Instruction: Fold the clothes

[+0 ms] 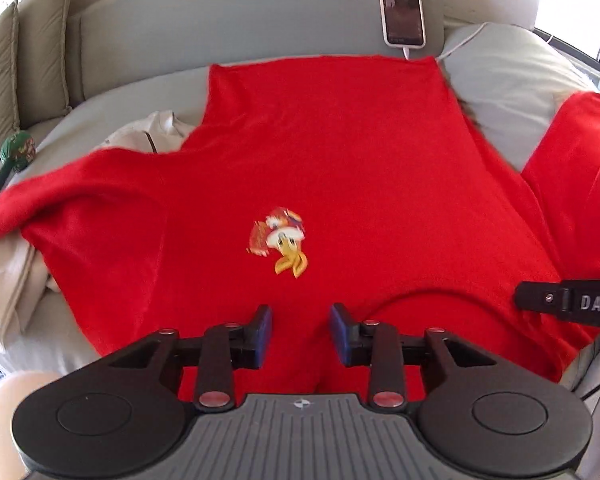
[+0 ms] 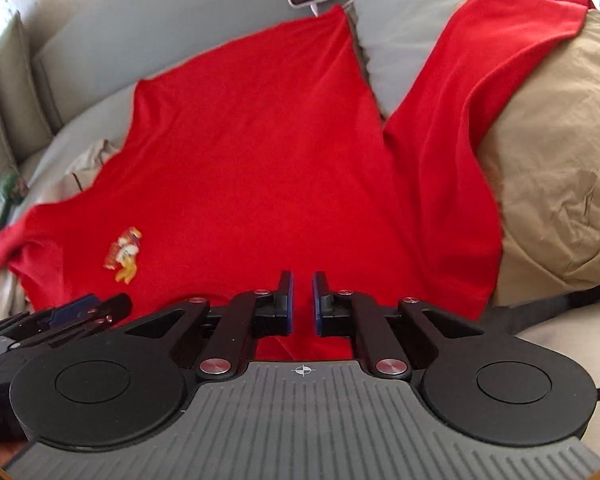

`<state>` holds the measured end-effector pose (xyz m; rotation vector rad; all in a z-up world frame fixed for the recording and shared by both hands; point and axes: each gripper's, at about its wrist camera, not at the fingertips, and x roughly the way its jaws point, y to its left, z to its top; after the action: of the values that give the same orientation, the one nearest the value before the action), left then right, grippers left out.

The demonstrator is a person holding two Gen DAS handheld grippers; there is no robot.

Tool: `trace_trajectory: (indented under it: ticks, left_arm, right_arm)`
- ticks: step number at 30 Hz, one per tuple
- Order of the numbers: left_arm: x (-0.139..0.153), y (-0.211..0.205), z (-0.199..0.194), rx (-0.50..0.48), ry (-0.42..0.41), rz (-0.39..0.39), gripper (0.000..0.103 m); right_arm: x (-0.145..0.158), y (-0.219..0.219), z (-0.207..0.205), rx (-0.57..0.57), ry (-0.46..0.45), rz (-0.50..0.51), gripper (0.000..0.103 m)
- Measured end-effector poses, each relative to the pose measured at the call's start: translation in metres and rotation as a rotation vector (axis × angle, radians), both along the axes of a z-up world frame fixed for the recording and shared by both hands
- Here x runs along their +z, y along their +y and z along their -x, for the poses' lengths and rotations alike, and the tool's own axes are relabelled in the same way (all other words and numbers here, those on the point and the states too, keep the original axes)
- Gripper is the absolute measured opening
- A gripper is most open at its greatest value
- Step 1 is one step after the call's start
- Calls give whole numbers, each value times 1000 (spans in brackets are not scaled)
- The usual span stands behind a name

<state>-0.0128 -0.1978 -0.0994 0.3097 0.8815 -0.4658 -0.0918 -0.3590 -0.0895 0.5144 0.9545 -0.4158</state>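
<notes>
A red T-shirt [image 1: 320, 152] with a small cartoon print [image 1: 280, 240] lies spread on a grey sofa seat, collar end nearest me and hem at the far side. It also shows in the right wrist view [image 2: 252, 152]. Its right sleeve drapes over a tan garment [image 2: 552, 180]. My left gripper [image 1: 301, 332] hovers just over the collar end, jaws open and empty. My right gripper [image 2: 302, 300] is over the near edge of the shirt, jaws a little apart with nothing between them. The left gripper's fingers [image 2: 76, 308] show at the left of the right wrist view.
A phone [image 1: 402, 12] on a white cable leans on the grey backrest [image 1: 240, 20]. A grey cushion [image 1: 512, 92] lies at the right. Beige clothes [image 1: 12, 280] lie under the left sleeve. A green object [image 1: 18, 152] and olive pillows [image 1: 28, 60] sit far left.
</notes>
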Motion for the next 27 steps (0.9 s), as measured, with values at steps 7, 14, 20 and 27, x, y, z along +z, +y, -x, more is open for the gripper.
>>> trace_trajectory:
  ticks: [7,14,20,27]
  left_arm:
    - [8,30,33,11,-6,40,33]
    - [17,65,64,5,-17,114,46]
    - [32,66,64,-17,-22,188,52]
    - [42,51,69,-73,-29,221,59]
  right_arm:
    - [-1,16,40,-27,28,-110,16]
    - [13,57,85,57,40,-17,46]
    - [50,26,116,96,-178,88,46]
    - [45,-9,147,78,-205,109,50]
